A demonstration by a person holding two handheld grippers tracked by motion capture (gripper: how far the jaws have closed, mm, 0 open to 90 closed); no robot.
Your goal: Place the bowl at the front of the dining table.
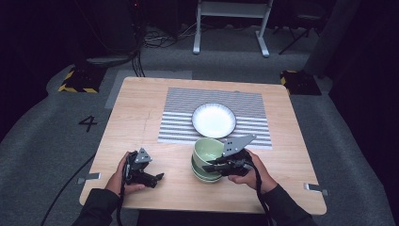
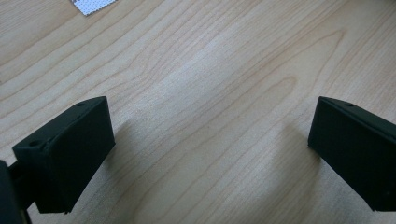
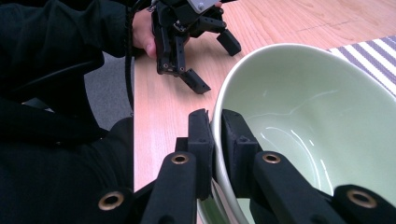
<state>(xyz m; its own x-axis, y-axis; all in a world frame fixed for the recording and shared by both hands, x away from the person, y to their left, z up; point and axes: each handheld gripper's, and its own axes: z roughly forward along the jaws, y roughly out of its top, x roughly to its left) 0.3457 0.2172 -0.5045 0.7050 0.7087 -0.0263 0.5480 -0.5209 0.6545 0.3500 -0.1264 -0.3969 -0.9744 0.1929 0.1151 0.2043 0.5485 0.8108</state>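
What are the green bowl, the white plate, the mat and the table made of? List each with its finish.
Green bowl: likely glazed ceramic; glossy streaks of reflected light inside.
White plate: probably glazed ceramic too; smooth, bright sheen, dark rim line.
Mat: seems woven fabric or vinyl; matte grey-white stripes, fine weave.
Table: wood or wood-look laminate; pale grain lines, satin surface.

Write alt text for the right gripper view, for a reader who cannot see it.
The right gripper pinches the rim of a pale green bowl, one jaw inside and one outside. Beyond it, over the wooden table, a hand holds the left gripper with its jaws apart; a striped mat shows at the upper right.
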